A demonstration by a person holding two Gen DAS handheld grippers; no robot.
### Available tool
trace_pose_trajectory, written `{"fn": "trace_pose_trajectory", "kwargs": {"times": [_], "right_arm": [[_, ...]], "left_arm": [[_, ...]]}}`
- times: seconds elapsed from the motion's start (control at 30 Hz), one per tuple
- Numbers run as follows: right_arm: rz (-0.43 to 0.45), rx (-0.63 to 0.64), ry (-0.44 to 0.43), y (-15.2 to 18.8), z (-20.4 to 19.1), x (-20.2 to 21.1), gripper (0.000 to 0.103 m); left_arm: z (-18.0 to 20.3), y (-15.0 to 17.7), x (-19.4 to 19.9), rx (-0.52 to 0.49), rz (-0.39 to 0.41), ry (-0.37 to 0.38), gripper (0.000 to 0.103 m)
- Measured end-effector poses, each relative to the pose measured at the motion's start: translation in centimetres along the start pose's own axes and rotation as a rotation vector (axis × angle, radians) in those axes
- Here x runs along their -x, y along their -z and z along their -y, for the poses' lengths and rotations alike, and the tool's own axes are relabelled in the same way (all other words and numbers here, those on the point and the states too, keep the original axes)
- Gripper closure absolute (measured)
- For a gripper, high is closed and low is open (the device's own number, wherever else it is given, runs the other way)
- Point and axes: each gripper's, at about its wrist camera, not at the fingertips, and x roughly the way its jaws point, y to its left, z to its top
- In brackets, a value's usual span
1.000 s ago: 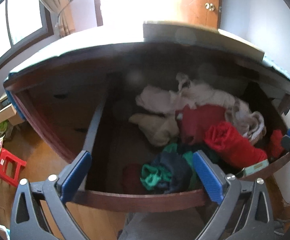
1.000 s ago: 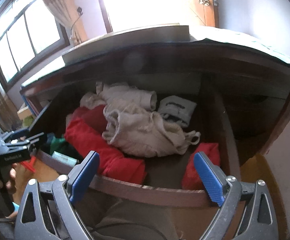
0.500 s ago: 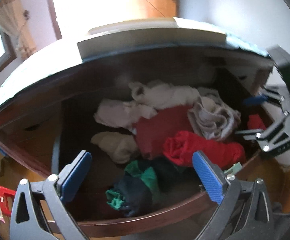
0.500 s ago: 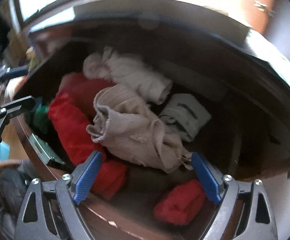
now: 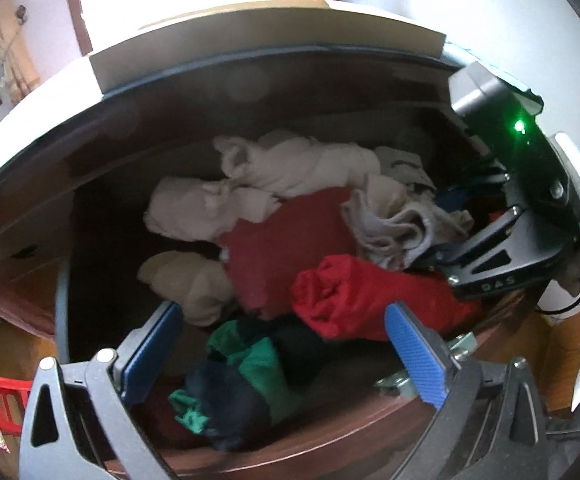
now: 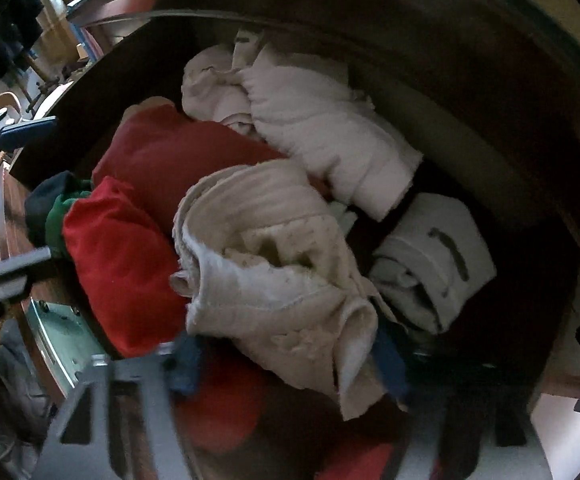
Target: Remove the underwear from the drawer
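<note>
The open wooden drawer (image 5: 329, 424) holds a heap of clothes. A crumpled cream underwear piece (image 6: 274, 264) lies on top at the right; it also shows in the left wrist view (image 5: 393, 224). My right gripper (image 6: 290, 364) has dropped into the drawer, its blue fingers on either side of the cream piece's near end, jaws still apart; it shows in the left wrist view (image 5: 449, 232). My left gripper (image 5: 282, 348) is open and empty above the drawer's front, over a green and navy bundle (image 5: 242, 384).
Red rolled garments (image 5: 361, 296) (image 6: 122, 252), white rolled cloth (image 6: 321, 128), a folded grey-white piece (image 6: 433, 260) and a beige roll (image 5: 190, 284) fill the drawer. A tabletop overhangs the drawer's back. A metal latch (image 6: 58, 328) sits on the front rim.
My right gripper has pushed down and forward into the drawer, closing around the cream underwear. My left gripper has lowered slightly toward the drawer's front.
</note>
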Motion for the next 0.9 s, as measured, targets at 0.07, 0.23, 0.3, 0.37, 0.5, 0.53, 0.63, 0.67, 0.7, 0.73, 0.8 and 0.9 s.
{"fn": "trace_pose_trajectory", "kwargs": {"times": [0.07, 0.23, 0.3, 0.37, 0.5, 0.53, 0.63, 0.67, 0.7, 0.73, 0.8, 0.9], "right_arm": [[0.014, -0.016, -0.017, 0.3, 0.1, 0.2, 0.051], [0.099, -0.159, -0.082, 2.6, 2.1, 2.1, 0.068], [0.15, -0.227, -0.085, 3.9, 3.0, 3.4, 0.069], [0.205, -0.269, -0.065, 5.0, 3.6, 5.0, 0.069], [0.275, -0.323, -0.069, 6.1, 4.9, 7.6, 0.069], [0.286, -0.327, -0.066, 6.6, 5.0, 8.0, 0.069], [0.296, -0.331, -0.064, 7.2, 4.9, 8.7, 0.069], [0.296, -0.332, -0.067, 7.4, 4.8, 8.8, 0.069], [0.298, -0.335, -0.069, 7.6, 4.9, 8.9, 0.069], [0.303, -0.339, -0.07, 7.3, 4.9, 9.0, 0.069], [0.316, -0.347, -0.069, 7.4, 4.7, 8.6, 0.069], [0.344, -0.364, -0.049, 7.5, 4.6, 8.8, 0.069]], "left_arm": [[0.7, -0.2, -0.3, -0.02, -0.013, 0.001, 0.0], [3.0, -1.1, -1.0, -0.084, -0.041, 0.012, 0.0], [3.8, -1.4, -1.5, -0.118, -0.055, -0.009, 0.0], [4.2, -1.9, -2.4, -0.122, -0.093, -0.007, 0.0], [3.9, -2.5, -3.7, -0.054, -0.156, 0.027, 0.001], [3.7, -2.7, -4.0, -0.022, -0.174, 0.041, 0.001], [3.5, -2.9, -4.3, 0.013, -0.2, 0.069, 0.007], [3.6, -3.0, -4.2, 0.01, -0.202, 0.076, 0.011], [3.7, -3.0, -4.1, 0.014, -0.202, 0.082, 0.017], [3.6, -3.0, -4.0, 0.018, -0.2, 0.089, 0.021], [3.5, -2.9, -3.6, 0.024, -0.184, 0.102, 0.034], [3.6, -3.0, -2.8, 0.036, -0.149, 0.112, 0.046]]}}
